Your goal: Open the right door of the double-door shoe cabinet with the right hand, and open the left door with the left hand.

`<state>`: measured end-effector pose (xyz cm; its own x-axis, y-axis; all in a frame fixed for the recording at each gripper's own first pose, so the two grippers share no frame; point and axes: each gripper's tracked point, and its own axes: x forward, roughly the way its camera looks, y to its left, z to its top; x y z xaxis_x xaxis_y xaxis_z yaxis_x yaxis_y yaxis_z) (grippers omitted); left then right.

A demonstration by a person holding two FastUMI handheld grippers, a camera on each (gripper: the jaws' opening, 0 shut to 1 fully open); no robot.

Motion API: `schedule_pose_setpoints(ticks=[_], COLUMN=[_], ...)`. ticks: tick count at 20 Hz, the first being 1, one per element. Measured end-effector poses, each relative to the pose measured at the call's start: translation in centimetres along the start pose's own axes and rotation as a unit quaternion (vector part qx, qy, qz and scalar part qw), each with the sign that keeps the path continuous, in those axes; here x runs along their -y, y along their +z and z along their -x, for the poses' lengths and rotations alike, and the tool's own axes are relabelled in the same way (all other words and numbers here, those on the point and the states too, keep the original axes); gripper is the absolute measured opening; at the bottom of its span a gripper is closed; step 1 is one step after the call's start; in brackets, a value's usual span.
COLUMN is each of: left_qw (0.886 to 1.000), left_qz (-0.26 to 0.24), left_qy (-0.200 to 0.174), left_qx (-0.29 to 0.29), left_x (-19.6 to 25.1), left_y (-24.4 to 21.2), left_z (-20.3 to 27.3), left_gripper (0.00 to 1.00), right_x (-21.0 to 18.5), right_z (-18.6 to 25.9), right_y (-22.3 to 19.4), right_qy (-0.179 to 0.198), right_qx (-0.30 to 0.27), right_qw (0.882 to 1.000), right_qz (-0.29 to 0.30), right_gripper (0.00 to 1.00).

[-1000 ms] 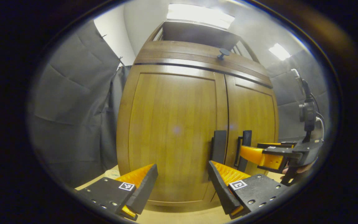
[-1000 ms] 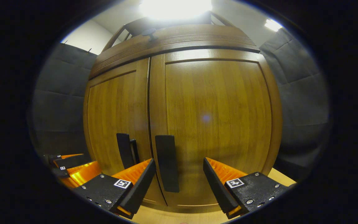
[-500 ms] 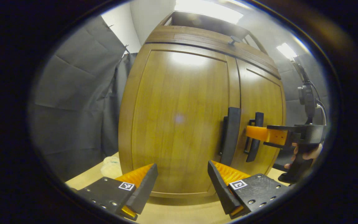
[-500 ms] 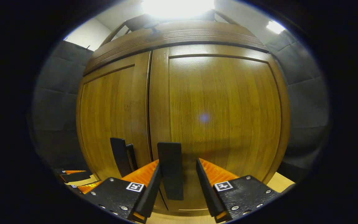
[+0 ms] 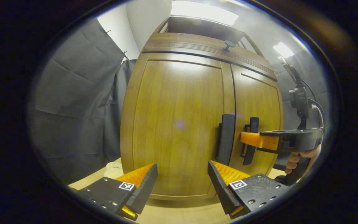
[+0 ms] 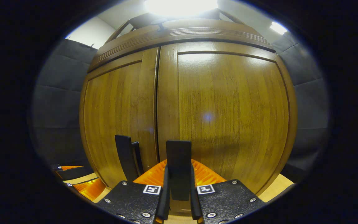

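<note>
The left claw (image 5: 182, 183) is wide open and holds nothing, low in front of the left door (image 5: 176, 124) of the shoe cabinet (image 5: 204, 49), which stands on the counter (image 5: 179, 211). Both doors are closed. The left handle (image 5: 226, 138) is just past its right finger. Next comes the right handle (image 6: 179, 165), and the right claw (image 6: 179, 199) is squeezed tight on it, both fingers pressing its sides, against the right door (image 6: 228, 115). A hand (image 5: 292, 158) holds that claw.
</note>
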<state>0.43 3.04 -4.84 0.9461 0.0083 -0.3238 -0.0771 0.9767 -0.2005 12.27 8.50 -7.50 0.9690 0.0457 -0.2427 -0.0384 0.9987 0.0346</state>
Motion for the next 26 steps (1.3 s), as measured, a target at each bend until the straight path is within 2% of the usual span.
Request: schedule_pose_setpoints(ticks=[3, 4, 11, 17, 18, 19, 23, 24, 26], left_qw=[1.000, 1.000, 1.000, 1.000, 1.000, 0.999, 0.999, 0.999, 0.999], left_qz=[-0.001, 0.002, -0.003, -0.021, -0.024, -0.028, -0.040, -0.039, -0.029], left_qy=[0.001, 0.001, -0.002, 0.004, 0.007, 0.010, 0.024, 0.028, 0.030], left_qx=[0.006, 0.007, 0.010, 0.018, 0.017, 0.014, 0.004, 0.002, 0.004], left_x=[0.2, 0.2, 0.2, 0.2, 0.1, 0.2, 0.0, -0.1, -0.1], left_y=[0.2, 0.2, 0.3, 0.6, 0.6, 0.7, 0.7, 0.8, 0.9], left_z=[0.2, 0.1, 0.2, 0.2, 0.2, 0.3, 0.4, 0.5, 0.5], left_gripper=[0.94, 0.94, 0.94, 0.86, 1.00, 0.94, 0.94, 0.97, 0.94], right_x=[-0.2, -0.2, 0.0, 1.9, 2.5, 3.2, 6.4, 7.9, 11.4], right_z=[0.6, 1.1, 6.6, 11.9, 12.9, 14.1, 18.3, 19.3, 21.1], right_y=[-0.1, -0.1, 0.4, 0.5, 0.6, 0.7, 0.7, 0.8, 0.8], right_qy=[0.020, 0.028, 0.085, 0.114, 0.116, 0.120, 0.111, 0.098, 0.062], right_qx=[-0.004, -0.003, 0.006, 0.012, 0.015, 0.019, 0.041, 0.046, 0.053], right_qw=[1.000, 1.000, 0.996, 0.993, 0.992, 0.992, 0.992, 0.993, 0.996], right_qz=[0.008, 0.001, -0.031, -0.038, -0.038, -0.040, -0.043, -0.042, -0.039], right_gripper=[0.15, 0.13, 0.13, 0.13, 0.13, 0.13, 0.11, 0.13, 0.11])
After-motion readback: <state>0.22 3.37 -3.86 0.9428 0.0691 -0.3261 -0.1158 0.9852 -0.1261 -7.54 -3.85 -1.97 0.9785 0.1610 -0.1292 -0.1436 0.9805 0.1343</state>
